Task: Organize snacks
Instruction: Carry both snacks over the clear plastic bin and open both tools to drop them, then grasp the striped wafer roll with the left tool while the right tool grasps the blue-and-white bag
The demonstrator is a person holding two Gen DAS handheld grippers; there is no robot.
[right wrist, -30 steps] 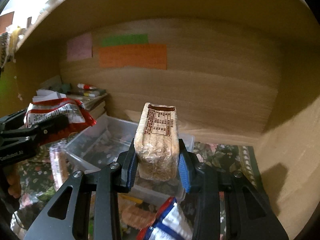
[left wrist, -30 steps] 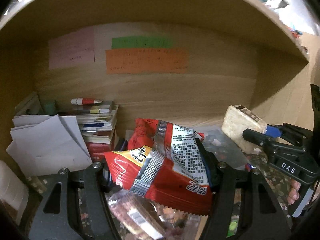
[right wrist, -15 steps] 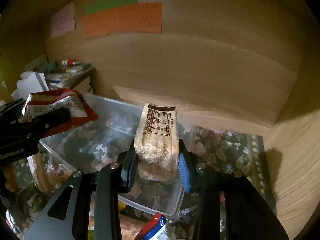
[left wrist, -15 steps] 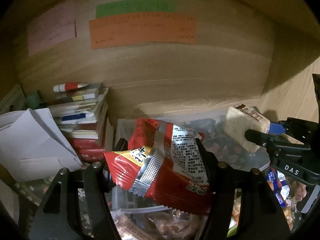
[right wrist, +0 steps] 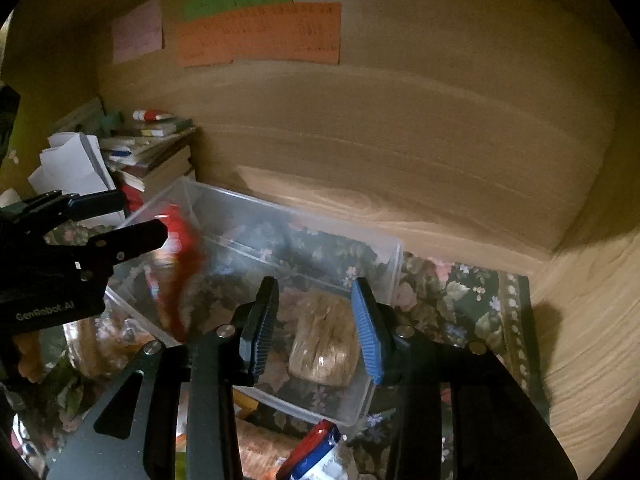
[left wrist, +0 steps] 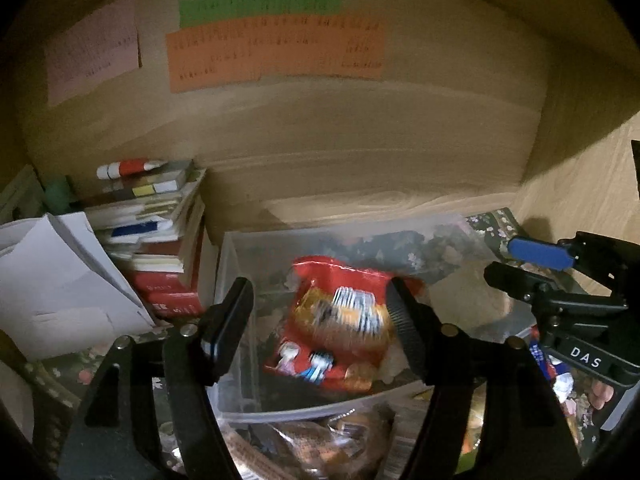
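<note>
A clear plastic bin (right wrist: 394, 256) stands on the floral cloth inside a wooden cubby; it also shows in the left wrist view (left wrist: 234, 280). My left gripper (left wrist: 320, 312) is open above the bin, and a red snack bag (left wrist: 340, 328), blurred, lies loose in the bin between its fingers. In the right wrist view the red bag (right wrist: 180, 264) is a blur at the bin's left end. My right gripper (right wrist: 316, 328) is open over the bin's right end, and a tan wrapped cake (right wrist: 326, 344) lies in the bin below it.
A stack of books (left wrist: 160, 232) and white papers (left wrist: 52, 280) stand left of the bin. More snack packets (left wrist: 320, 448) lie in front of the bin, with a red-and-blue packet (right wrist: 316, 452) near the right gripper. The wooden back wall (right wrist: 400, 128) carries coloured notes.
Both grippers moved forward over the bin and opened. The red bag left the left gripper and the tan cake left the right gripper; both are now in the bin.
</note>
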